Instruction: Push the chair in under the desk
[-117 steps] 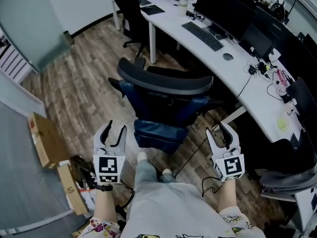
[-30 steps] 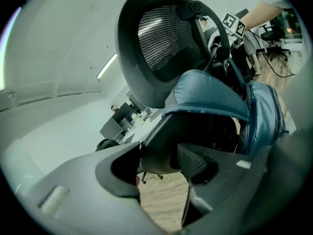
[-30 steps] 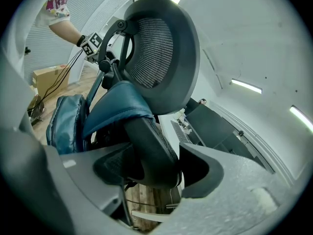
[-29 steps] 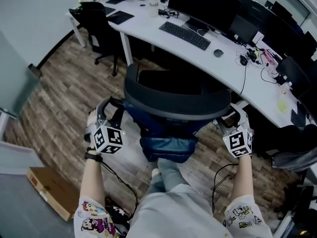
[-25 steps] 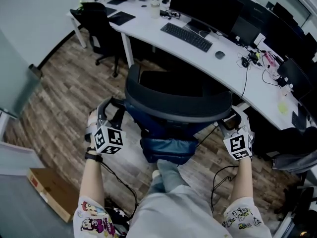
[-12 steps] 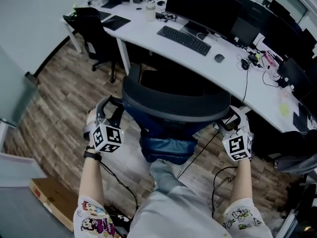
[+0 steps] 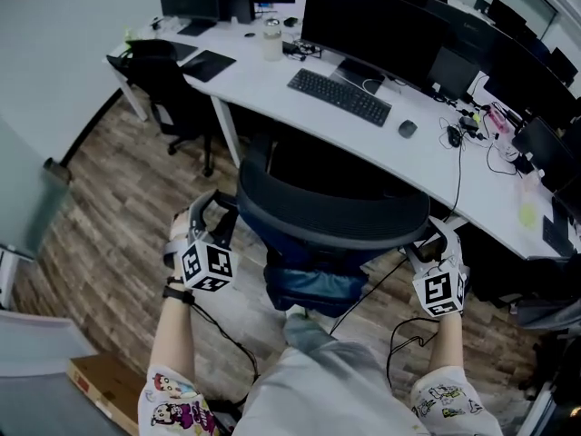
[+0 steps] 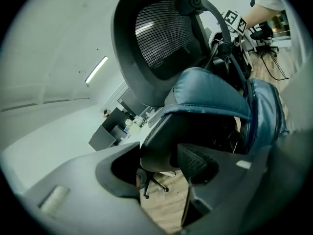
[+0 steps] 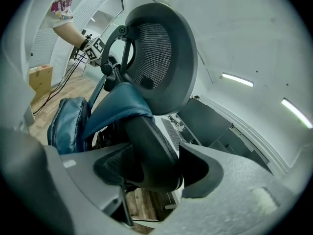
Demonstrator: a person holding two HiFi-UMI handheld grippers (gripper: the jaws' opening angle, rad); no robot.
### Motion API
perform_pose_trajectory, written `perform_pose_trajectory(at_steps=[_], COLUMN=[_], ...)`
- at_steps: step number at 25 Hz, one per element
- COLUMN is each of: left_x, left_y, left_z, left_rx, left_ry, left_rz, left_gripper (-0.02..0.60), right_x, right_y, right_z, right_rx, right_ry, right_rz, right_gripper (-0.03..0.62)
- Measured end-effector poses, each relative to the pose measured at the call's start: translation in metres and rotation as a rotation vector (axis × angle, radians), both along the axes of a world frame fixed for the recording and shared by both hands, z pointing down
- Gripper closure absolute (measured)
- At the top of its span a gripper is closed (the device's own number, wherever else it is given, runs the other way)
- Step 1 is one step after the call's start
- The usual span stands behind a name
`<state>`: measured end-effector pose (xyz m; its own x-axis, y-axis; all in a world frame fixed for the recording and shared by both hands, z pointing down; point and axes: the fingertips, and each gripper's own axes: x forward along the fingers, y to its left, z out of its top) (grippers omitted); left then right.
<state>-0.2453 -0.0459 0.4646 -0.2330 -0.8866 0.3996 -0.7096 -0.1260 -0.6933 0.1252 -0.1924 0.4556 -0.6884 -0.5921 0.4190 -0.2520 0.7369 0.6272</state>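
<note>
At the table (image 7: 272, 73) edge, the chair (image 7: 331, 203) seemed only partly under. The left gripper (image 7: 218, 216) and right gripper (image 7: 434, 242) had jaws clamped on its armrests (image 9: 146, 146); more pushing was needed.

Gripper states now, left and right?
Left gripper: closed on the rim of the chair backrest.
Right gripper: closed on the chair backrest too.

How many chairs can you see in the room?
2. The blue-and-black office chair is in the middle, right by the white desk; a black chair stands at the desk's far left end. More may be hidden past the right edge.
</note>
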Motion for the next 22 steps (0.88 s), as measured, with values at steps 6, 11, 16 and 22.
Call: perform_pose_trajectory(at_steps=[6,11,16,22], left_x=[-0.021,-0.038,-0.056,-0.071], left_y=[-0.018,-0.029,-0.039,-0.052], left_z=[-0.001,0.000,-0.002,-0.003], left_rx=[-0.008,-0.021,-0.019,-0.009], left_ry=[-0.009,-0.011,-0.008,-0.011], left_rz=[0.024,0.019,0.020,0.048], left_gripper=[0.331,0.331,0.330,0.328], right_x=[-0.018,-0.031,-0.047,-0.058], right_y=[-0.007,-0.009,-0.014,-0.017], right_z=[0.000,0.001,0.000,0.000], right_rx=[-0.007,-0.001,0.001,0.001], right_ry=[-0.014,-0.011,-0.015,-0.010], right_rz=[0.013,0.021,0.033,0.053], right_gripper=[0.316,0.318,0.318,0.319])
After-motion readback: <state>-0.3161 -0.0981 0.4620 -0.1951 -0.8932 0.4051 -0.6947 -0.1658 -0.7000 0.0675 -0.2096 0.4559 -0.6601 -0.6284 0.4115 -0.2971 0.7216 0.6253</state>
